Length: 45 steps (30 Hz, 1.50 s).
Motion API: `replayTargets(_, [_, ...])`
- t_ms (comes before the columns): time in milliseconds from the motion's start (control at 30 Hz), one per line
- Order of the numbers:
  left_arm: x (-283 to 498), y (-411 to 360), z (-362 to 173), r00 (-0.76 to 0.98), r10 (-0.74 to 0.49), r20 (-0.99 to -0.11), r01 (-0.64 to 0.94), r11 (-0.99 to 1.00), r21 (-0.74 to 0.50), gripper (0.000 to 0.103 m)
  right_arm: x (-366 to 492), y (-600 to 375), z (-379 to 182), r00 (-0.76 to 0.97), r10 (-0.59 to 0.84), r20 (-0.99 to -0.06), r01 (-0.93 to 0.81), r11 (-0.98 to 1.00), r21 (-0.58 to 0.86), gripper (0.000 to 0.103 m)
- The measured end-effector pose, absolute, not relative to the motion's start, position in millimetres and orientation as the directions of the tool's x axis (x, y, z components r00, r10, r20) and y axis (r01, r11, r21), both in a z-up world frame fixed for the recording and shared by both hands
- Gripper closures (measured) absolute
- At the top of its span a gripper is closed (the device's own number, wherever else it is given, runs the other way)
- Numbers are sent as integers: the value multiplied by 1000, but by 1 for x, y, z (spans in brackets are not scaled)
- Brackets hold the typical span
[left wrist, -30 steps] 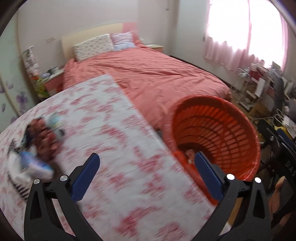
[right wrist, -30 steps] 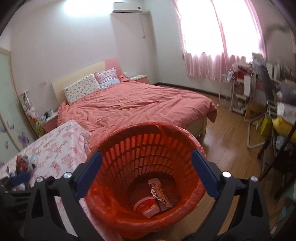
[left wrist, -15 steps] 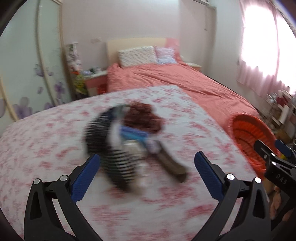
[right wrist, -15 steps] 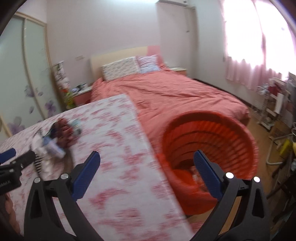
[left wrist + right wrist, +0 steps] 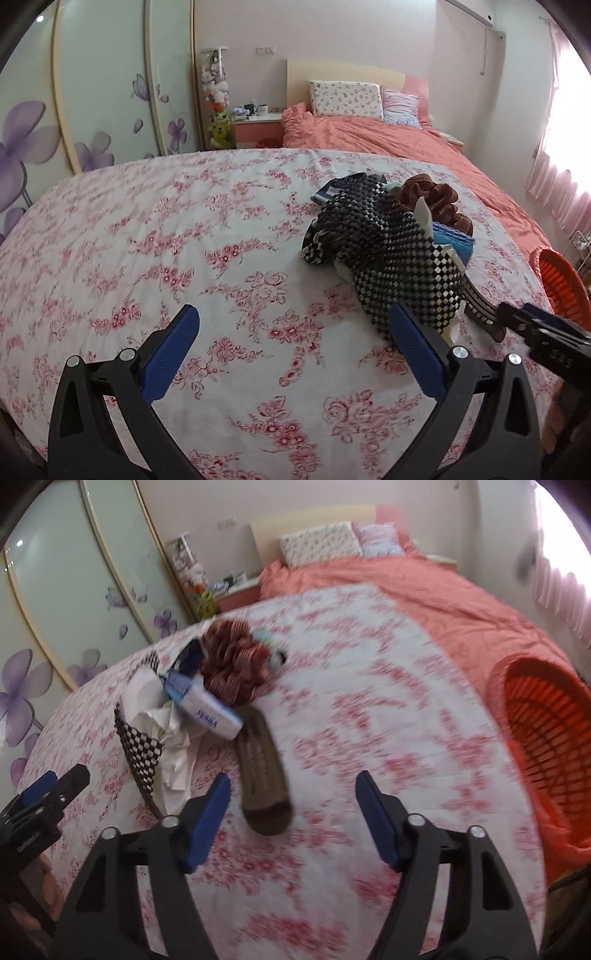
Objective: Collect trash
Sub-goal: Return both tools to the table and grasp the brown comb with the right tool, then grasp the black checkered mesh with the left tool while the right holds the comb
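Observation:
A pile of litter lies on the floral tablecloth [image 5: 184, 240]: a black-and-white chequered mesh [image 5: 391, 254], a brown ruffled cloth [image 5: 436, 195], a blue-and-white tissue pack [image 5: 207, 705], crumpled white paper [image 5: 162, 716] and a brown sock [image 5: 262, 771]. My left gripper [image 5: 291, 347] is open and empty, just short of the mesh. My right gripper [image 5: 291, 812] is open and empty above the sock's near end. The orange basket [image 5: 546, 734] stands at the table's right edge.
A bed with a salmon cover [image 5: 388, 136] lies behind the table. A nightstand [image 5: 258, 125] and flowered wardrobe doors [image 5: 92, 110] are at the back left. Pink curtains [image 5: 554, 184] hang on the right.
Both grippers have swung left from the orange basket to the litter pile on the table. The pile is now close in front of both. Both stay open.

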State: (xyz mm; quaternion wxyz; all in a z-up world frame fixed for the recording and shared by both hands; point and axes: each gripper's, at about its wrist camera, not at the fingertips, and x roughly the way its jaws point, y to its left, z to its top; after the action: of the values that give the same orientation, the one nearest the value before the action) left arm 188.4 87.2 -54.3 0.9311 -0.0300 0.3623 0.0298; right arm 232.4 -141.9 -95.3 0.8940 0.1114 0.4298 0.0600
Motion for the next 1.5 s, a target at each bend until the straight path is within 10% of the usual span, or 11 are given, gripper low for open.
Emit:
replayTargets(167, [178,89,-58,735,5,-678,-56,997,-54,2,245,-122,-103,609,173,-774,-30,980,195,41])
replayTargets(367, [178,78,-62,729,-53,-682,0,997,-78,2,252,-111,-104,613,125,-780,-54,992,117,72])
replayTargets(1033, [222,54,-73,645,-229,-729,82,969,-232,29,235,-164,-107,624,15,-781,101,990,100,73])
replayTargets(1333, [225,52,-76,627,-278,-727,123,958,-261,93,238,-161,-106,623,14,-782,94,991,92,73])
replayTargets(1500, [210,69,-70,649,-248,-719,111,966,-233,99,238,-160,-106,623,11,-782,95,991,90,73])
